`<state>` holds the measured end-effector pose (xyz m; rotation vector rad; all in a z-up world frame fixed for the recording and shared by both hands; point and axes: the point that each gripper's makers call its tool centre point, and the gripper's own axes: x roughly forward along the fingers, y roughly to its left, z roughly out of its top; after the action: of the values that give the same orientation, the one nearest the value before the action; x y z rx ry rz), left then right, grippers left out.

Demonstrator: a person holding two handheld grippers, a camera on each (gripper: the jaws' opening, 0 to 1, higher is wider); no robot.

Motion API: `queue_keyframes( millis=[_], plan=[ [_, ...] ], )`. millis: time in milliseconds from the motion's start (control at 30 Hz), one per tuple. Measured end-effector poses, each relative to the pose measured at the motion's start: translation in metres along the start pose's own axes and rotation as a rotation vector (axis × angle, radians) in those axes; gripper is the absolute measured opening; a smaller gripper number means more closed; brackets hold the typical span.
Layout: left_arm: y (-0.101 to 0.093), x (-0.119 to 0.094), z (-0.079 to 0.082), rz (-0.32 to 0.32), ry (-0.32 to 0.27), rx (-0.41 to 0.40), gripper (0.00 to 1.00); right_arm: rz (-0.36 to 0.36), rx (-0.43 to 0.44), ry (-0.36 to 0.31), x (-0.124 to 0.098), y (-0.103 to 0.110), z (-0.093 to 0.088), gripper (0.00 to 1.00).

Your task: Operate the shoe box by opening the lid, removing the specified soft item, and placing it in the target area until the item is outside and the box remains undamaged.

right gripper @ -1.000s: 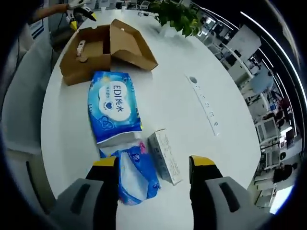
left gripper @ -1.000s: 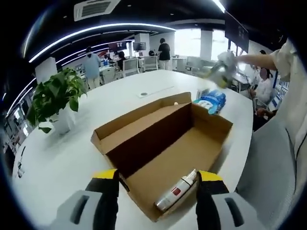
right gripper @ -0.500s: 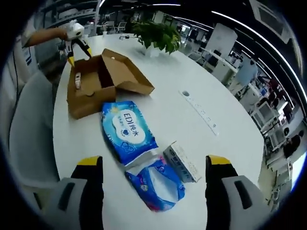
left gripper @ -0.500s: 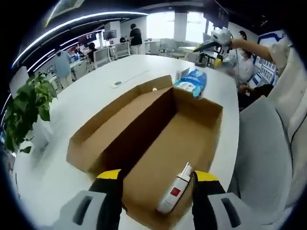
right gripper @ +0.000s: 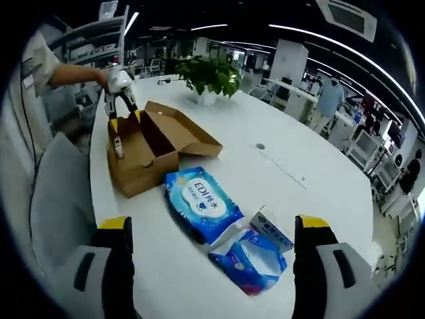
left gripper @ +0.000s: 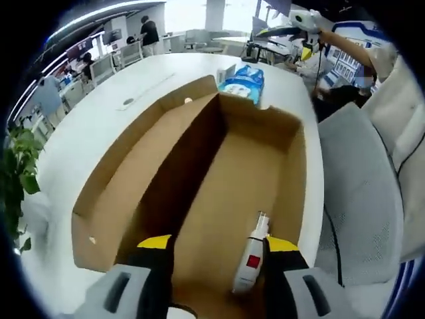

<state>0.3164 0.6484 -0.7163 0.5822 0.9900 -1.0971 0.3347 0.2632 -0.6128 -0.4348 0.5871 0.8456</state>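
We are holding the left gripper (left gripper: 216,249) open over the bottle (left gripper: 250,260) in the box (left gripper: 113,193); the right gripper (right gripper: 212,229) is hanging open above the packs (right gripper: 202,203).

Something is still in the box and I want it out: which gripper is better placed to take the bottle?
Left. The left gripper hangs open over the bottle in the box; the right gripper is beyond the wipes.
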Motion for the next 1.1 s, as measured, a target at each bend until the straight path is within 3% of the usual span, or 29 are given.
queue_keyframes(
  millis=[467, 867, 1100],
  plan=[
    [-0.018, 0.019, -0.019, -0.134, 0.146, 0.136, 0.52, 0.021, 0.048, -0.039, -0.013, 0.033, -0.001, 0.96],
    [-0.023, 0.035, -0.032, -0.203, 0.248, 0.246, 0.46, 0.052, 0.090, -0.092, -0.024, 0.052, 0.000, 0.96],
    [-0.030, 0.037, -0.034, -0.234, 0.257, 0.251, 0.48, 0.088, 0.093, -0.081, -0.023, 0.068, -0.006, 0.96]
  ],
)
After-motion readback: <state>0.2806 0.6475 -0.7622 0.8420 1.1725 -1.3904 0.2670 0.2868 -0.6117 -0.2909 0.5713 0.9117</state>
